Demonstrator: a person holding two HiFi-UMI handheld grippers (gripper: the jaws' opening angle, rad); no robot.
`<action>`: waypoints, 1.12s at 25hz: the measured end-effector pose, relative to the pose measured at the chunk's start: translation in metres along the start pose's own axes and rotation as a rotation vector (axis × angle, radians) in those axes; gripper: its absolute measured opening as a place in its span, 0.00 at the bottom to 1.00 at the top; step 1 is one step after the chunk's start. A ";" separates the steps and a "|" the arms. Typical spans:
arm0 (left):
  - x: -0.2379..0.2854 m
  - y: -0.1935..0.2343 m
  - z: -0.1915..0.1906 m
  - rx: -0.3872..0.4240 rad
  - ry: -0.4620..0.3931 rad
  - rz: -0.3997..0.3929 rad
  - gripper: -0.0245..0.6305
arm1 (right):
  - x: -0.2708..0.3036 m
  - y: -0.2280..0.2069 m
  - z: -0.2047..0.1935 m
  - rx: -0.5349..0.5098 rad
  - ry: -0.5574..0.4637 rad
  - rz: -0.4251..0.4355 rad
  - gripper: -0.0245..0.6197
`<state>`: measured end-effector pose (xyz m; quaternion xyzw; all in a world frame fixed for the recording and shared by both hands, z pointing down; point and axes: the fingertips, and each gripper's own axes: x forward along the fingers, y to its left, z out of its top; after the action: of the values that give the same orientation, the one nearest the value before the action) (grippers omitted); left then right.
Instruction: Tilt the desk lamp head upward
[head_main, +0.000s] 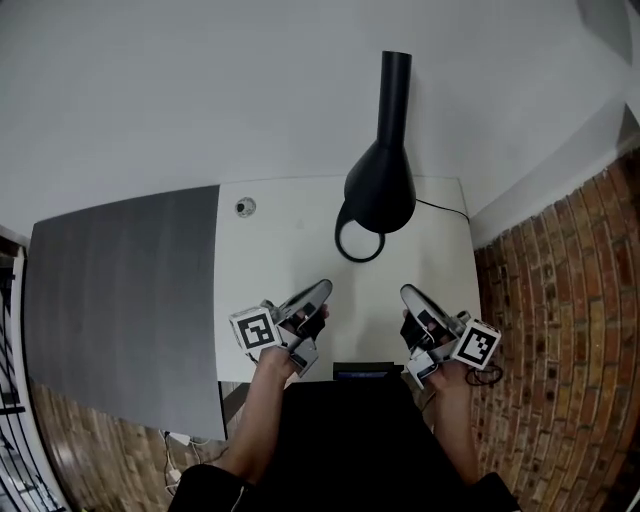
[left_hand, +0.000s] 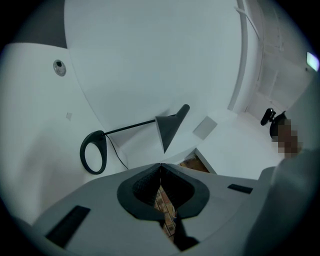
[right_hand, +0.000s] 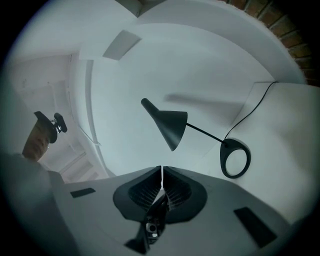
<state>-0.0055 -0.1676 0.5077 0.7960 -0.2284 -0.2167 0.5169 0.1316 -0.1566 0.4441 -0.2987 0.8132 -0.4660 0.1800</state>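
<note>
White desk (head_main: 280, 250) against a plain wall carried the black lamp, its ring base (right_hand: 229, 146) near the far edge and the lamp head (head_main: 380, 182) above it, long axis running away from the person toward the wall. Left hand-held gripper (head_main: 322, 288) and right hand-held gripper (head_main: 408, 293) were both closed on nothing. The head lay ahead, well apart and between them, seemingly a little nearer the right, though the steep view left that uncertain.
</note>
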 end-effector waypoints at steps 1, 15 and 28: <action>0.000 0.004 0.000 -0.021 -0.004 -0.010 0.06 | 0.000 0.000 -0.003 0.003 -0.002 -0.011 0.06; 0.025 0.054 0.002 -0.083 -0.007 0.051 0.06 | 0.019 -0.033 -0.002 0.062 0.047 -0.019 0.06; 0.091 0.185 -0.028 -0.208 0.110 0.247 0.06 | 0.029 -0.056 0.003 0.086 0.075 0.029 0.18</action>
<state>0.0584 -0.2675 0.6789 0.7146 -0.2724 -0.1302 0.6310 0.1292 -0.1991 0.4908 -0.2611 0.8028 -0.5087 0.1687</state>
